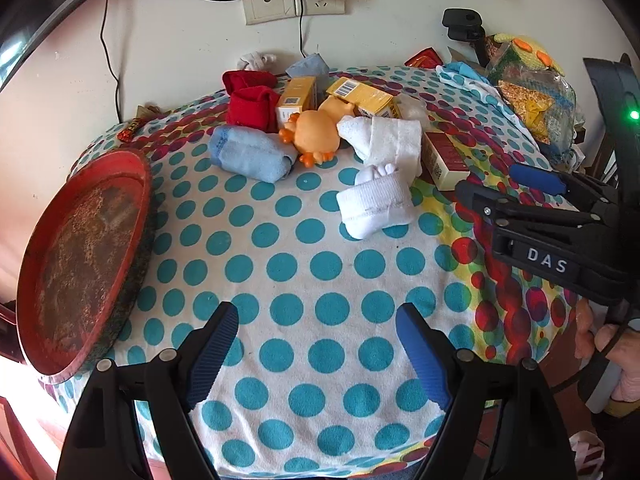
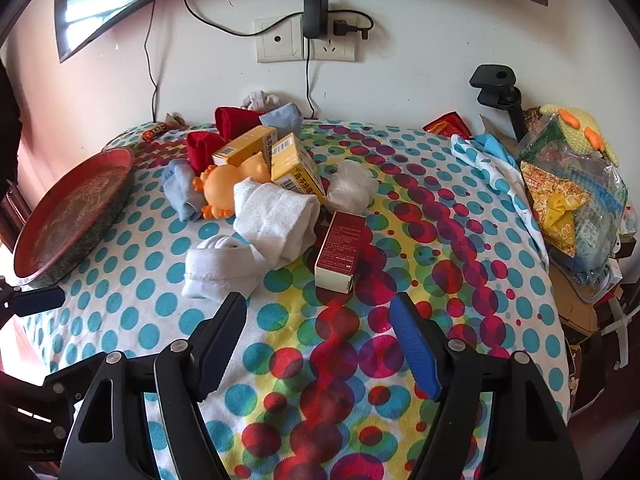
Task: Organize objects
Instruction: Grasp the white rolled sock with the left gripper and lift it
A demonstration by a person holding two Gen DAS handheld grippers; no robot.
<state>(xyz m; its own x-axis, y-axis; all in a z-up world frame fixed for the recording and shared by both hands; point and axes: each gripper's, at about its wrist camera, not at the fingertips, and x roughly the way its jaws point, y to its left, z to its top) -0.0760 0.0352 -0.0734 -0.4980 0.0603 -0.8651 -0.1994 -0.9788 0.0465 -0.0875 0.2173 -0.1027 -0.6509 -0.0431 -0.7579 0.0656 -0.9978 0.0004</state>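
White rolled sock (image 2: 218, 270) just beyond empty, spread right gripper (image 2: 316, 344); left gripper (image 1: 316, 356) likewise released.

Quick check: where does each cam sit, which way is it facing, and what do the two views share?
Left wrist: on the left gripper, angled down at the dotted cloth; its open fingers, the right gripper and a hand show.
Right wrist: on the right gripper, angled down toward the pile; its open fingers and one pad of the left gripper show.
Shared: red tray, orange toy, white socks, wall socket.
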